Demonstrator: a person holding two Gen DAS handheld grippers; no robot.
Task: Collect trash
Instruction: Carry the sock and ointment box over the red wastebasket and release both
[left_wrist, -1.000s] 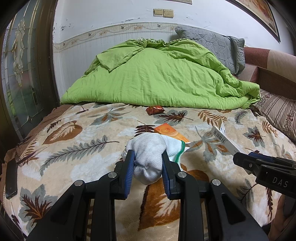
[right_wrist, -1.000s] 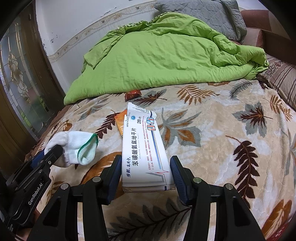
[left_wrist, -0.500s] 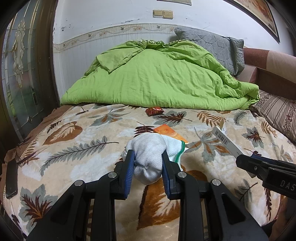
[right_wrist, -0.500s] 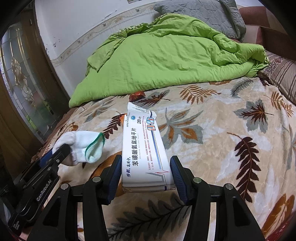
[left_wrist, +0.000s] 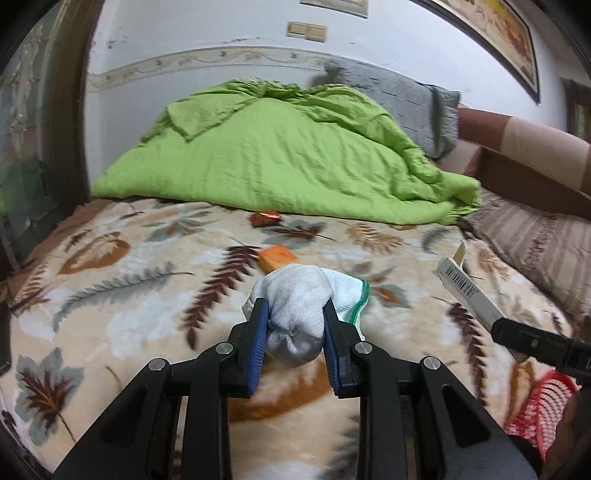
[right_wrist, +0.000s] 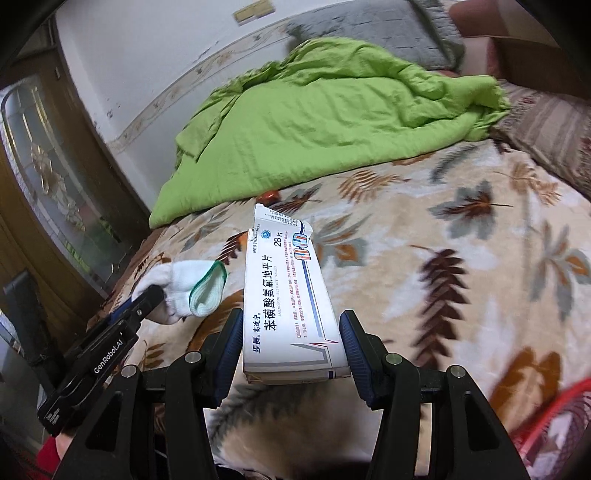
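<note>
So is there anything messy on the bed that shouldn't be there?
Yes. An orange packet and a dark red wrapper lie loose on the leaf-pattern blanket, litter on a bed. The green duvet is heaped up rather than spread flat.

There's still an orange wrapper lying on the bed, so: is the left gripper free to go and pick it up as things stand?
Probably not yet. The left gripper is shut on a white sock, so nothing more fits between its jaws. The orange wrapper lies in the open on the blanket just past the sock, with nothing covering it.
</note>
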